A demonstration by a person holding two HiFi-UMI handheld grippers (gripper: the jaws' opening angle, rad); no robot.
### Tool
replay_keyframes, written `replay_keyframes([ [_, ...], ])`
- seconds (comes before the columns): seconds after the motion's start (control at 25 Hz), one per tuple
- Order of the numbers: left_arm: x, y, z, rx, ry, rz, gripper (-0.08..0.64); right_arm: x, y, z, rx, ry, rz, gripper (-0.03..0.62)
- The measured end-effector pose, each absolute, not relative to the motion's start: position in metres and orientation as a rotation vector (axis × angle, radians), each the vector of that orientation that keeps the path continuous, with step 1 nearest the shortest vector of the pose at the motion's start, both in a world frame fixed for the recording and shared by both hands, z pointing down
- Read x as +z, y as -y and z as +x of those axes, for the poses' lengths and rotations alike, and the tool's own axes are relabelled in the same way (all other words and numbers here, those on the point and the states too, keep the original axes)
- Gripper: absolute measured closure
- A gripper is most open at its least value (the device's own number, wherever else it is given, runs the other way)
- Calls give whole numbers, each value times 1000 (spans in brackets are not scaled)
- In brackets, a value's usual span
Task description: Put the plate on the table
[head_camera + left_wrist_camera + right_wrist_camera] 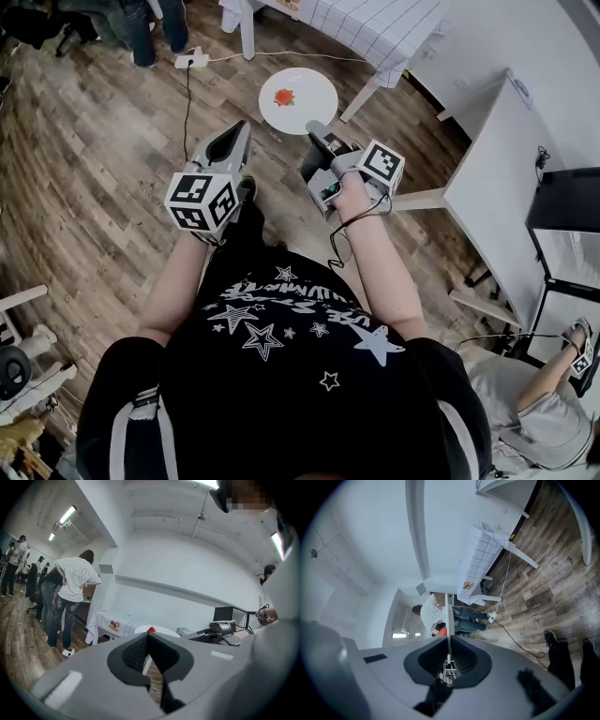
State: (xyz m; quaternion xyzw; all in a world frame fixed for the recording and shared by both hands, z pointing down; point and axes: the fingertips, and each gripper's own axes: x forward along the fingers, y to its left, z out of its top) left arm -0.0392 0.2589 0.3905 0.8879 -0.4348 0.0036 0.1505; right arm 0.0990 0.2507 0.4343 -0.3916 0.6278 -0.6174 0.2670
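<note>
A round white plate with a small red item on it hangs level above the wooden floor. My right gripper is shut on its near rim. In the right gripper view the plate runs edge-on as a thin white line out from between the jaws of my right gripper, with the red item beside it. My left gripper is held to the left of the plate, shut and with nothing in it. Over the tips of my left gripper, its own view shows the plate.
A table with a checked cloth stands just beyond the plate. A plain white table and a black shelf are at the right. A power strip and its cable lie on the floor. People stand at the far left; one person sits at the lower right.
</note>
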Motion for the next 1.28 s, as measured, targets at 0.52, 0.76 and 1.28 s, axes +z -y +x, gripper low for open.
replay_keyframes([
  [0.52, 380, -141, -24, 1, 1154, 2597, 551, 425, -152, 120, -1607, -1642, -1105, 568],
  [0.76, 375, -83, -19, -3, 1119, 2605, 551, 420, -103, 126, -1597, -1626, -1133, 568],
  [1.28, 382, 11, -14, 42, 996, 2622, 551, 410, -17, 129, -1549, -1564, -1178, 568],
])
